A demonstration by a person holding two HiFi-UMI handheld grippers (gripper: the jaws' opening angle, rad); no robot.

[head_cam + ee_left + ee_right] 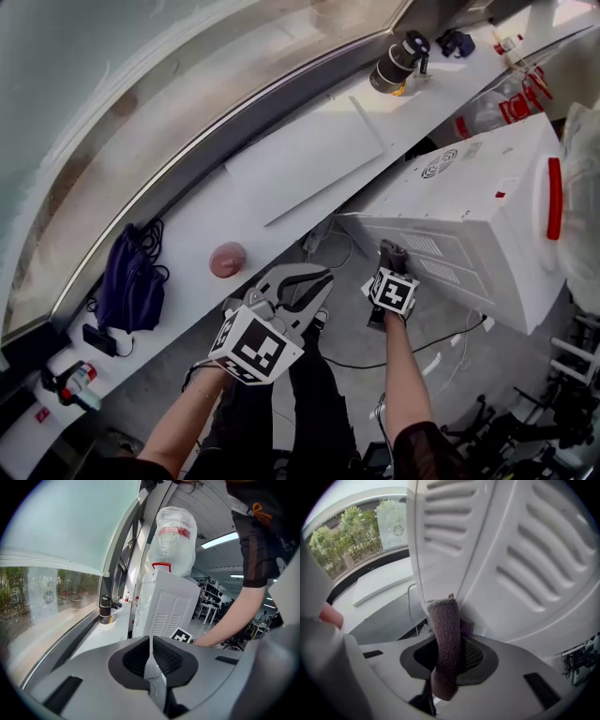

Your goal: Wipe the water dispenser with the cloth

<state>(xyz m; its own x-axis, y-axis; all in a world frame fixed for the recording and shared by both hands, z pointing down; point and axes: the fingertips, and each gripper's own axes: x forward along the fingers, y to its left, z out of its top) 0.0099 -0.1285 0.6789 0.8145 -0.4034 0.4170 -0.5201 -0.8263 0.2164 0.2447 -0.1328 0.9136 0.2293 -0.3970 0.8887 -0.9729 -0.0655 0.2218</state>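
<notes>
White worktop (192, 220) runs along window (103, 84). On it, L to R: purple bag (131, 281) w/ black cord (155, 232), pink round obj (228, 259) near it, flat white board (305, 159), dark cylindrical flask (398, 61) at far end. Cables (427, 349) on floor (352, 323).

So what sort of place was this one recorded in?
Probably an indoor office or lab workspace. A white water dispenser stands by a long curved window with a white ledge. Shelving racks under ceiling strip lights fill the background.
</notes>
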